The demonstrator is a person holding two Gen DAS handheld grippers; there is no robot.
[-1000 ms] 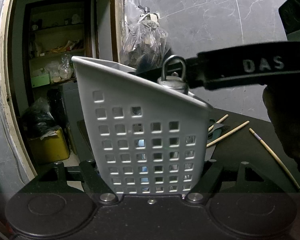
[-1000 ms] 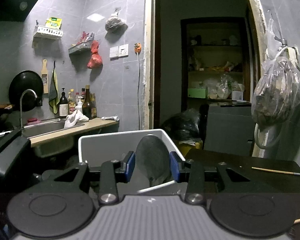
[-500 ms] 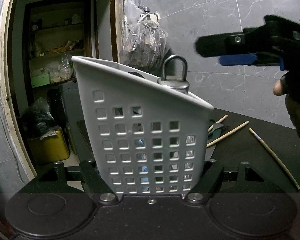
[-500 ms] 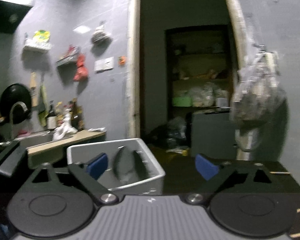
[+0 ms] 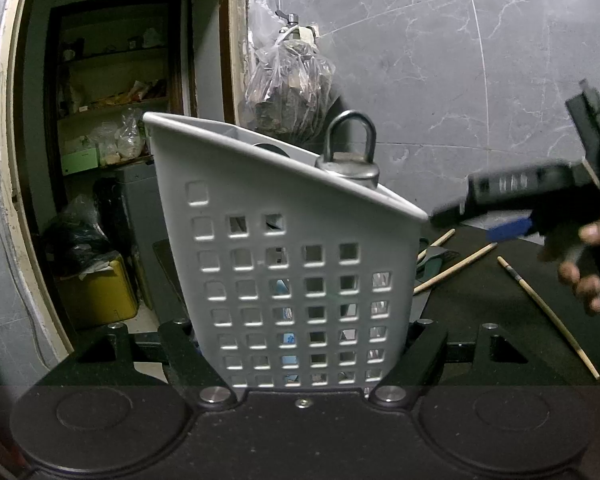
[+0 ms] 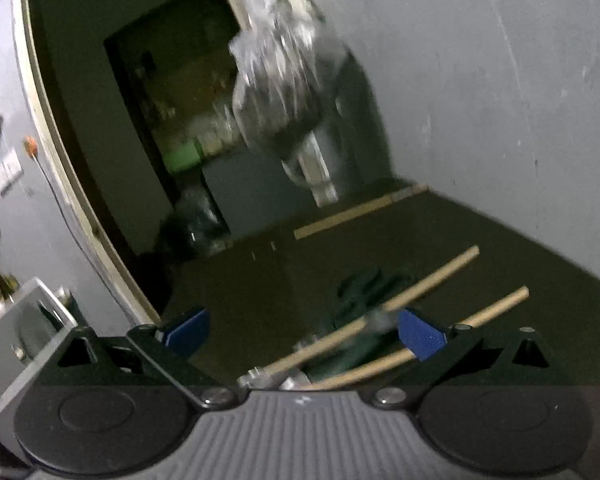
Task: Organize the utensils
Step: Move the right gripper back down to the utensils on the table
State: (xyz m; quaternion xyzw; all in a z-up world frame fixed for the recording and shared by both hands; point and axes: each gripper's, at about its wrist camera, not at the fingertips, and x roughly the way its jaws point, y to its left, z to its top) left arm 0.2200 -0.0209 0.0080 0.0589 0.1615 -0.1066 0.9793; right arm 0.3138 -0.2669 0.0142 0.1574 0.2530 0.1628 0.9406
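Observation:
My left gripper [image 5: 300, 332] is shut on the white perforated utensil holder [image 5: 284, 216] and holds it upright. A metal spoon's ring handle [image 5: 350, 152] sticks out over its slanted rim. In the left wrist view my right gripper [image 5: 500, 216] shows blurred to the right of the holder, low over the table. In its own view the right gripper [image 6: 304, 334] is open and tilted, with nothing between its blue pads [image 6: 420, 338]. Below it lie two wooden chopsticks [image 6: 420, 288] [image 6: 480, 316] across a dark green item [image 6: 360, 292]. The holder [image 6: 20, 328] is at the far left.
The dark table [image 6: 500, 240] meets a grey tiled wall at the back and right. Another chopstick [image 6: 360, 210] lies near the wall, and one with a dark band [image 5: 548, 316] lies at the right. A plastic bag [image 5: 288, 76] hangs by the doorway.
My right gripper opened and left the spoon in the holder. It then swung right and down, rolling, to the chopsticks. The left gripper and the holder did not move.

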